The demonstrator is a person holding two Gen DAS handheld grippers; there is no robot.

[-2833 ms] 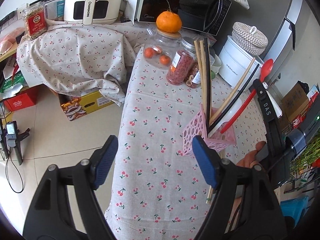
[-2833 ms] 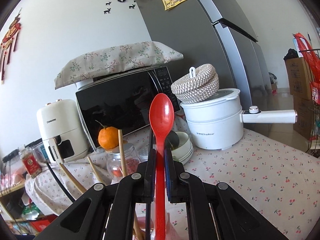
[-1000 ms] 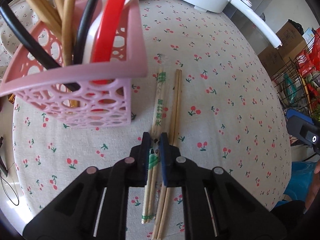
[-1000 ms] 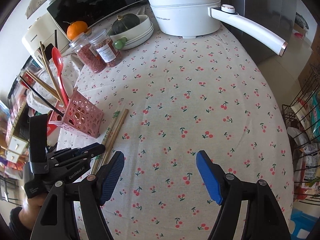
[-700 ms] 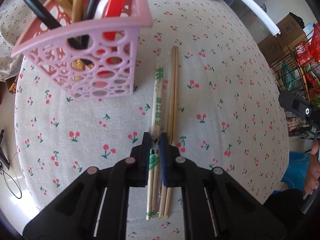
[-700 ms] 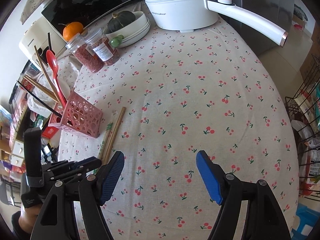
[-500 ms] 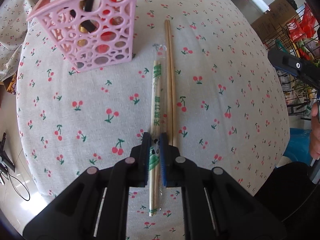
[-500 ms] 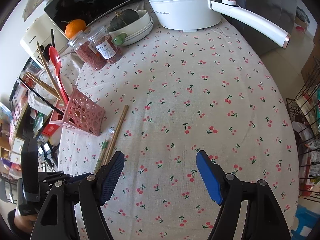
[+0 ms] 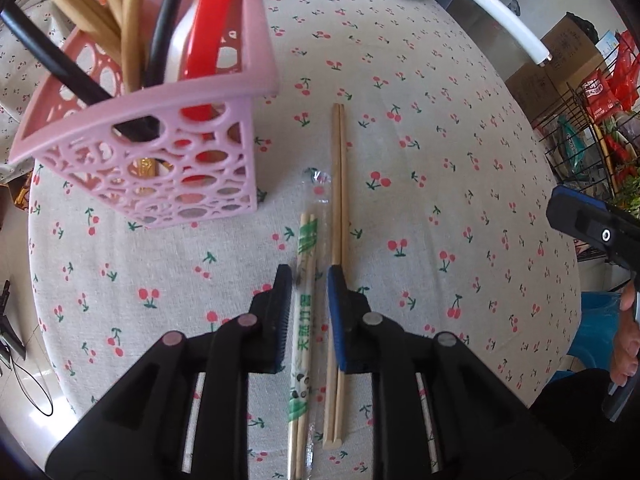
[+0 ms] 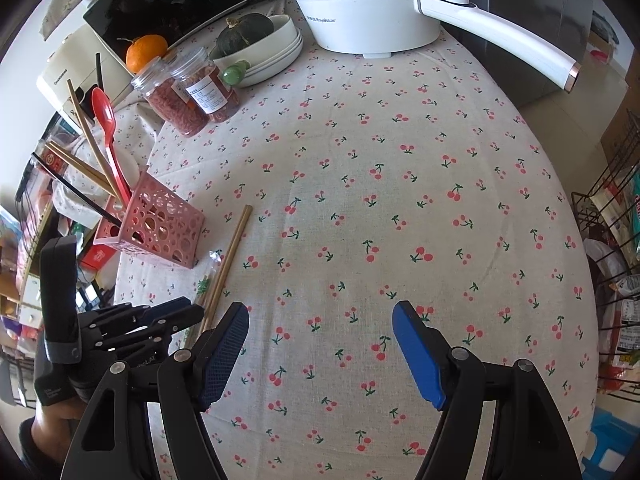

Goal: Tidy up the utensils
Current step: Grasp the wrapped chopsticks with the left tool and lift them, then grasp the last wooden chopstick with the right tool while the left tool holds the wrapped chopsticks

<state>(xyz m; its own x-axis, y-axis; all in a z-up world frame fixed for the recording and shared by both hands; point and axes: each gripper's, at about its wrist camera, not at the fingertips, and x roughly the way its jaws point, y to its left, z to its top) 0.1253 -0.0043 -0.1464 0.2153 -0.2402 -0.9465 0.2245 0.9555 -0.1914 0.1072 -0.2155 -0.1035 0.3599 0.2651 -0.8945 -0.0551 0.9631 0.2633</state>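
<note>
A pink perforated basket (image 9: 168, 168) holds chopsticks, a black chopstick and a red spoon (image 9: 208, 40); it also shows in the right wrist view (image 10: 160, 226). A wrapped pair of chopsticks (image 9: 305, 280) lies on the cherry-print tablecloth between the fingers of my left gripper (image 9: 308, 280), whose jaws stand slightly apart around it. A bare wooden pair (image 9: 339, 208) lies just right of it. My right gripper (image 10: 320, 344) is open and empty above the cloth, right of my left gripper (image 10: 180, 312).
At the back stand two red-filled jars (image 10: 188, 96), an orange (image 10: 146, 52), a bowl stack with a squash (image 10: 260, 44) and a white pot with a long handle (image 10: 372, 8). A wire rack (image 10: 616, 240) stands right of the table.
My left gripper was shut on the wrapped chopsticks and carried them back toward the basket; now its jaws have parted and the wrapped pair lies on the cloth. The right gripper stayed open.
</note>
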